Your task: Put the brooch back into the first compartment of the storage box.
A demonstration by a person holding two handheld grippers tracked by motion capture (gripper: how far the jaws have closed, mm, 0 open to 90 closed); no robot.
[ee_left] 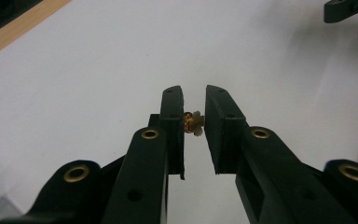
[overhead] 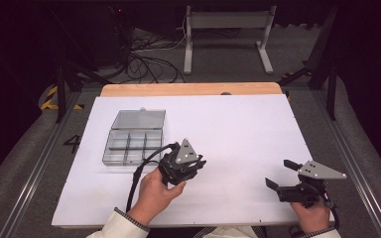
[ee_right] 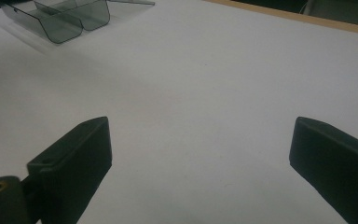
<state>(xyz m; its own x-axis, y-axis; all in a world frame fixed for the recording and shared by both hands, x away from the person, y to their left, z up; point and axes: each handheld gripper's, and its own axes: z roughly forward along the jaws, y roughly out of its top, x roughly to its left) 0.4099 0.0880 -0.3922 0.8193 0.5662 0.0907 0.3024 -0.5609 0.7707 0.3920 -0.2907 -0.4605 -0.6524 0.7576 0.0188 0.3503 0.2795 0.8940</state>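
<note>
Pinching a small brass screw [ee_left: 194, 123] between its fingers [ee_left: 172, 116], the left gripper [overhead: 191, 166] hangs above the white counter [overhead: 238, 129], just right of the clear compartment box [overhead: 131, 146], whose lid lies open. Well apart, near the counter's right front edge, the right gripper [overhead: 280, 174] rests with its fingers [ee_right: 79, 149] spread wide and nothing between them.

White desk [overhead: 238, 129] fills the middle of the high view, a wooden strip [overhead: 191, 89] showing along its far edge. One clear compartment box [overhead: 133, 144] sits on it, left of centre, lid [overhead: 139, 119] open.
</note>
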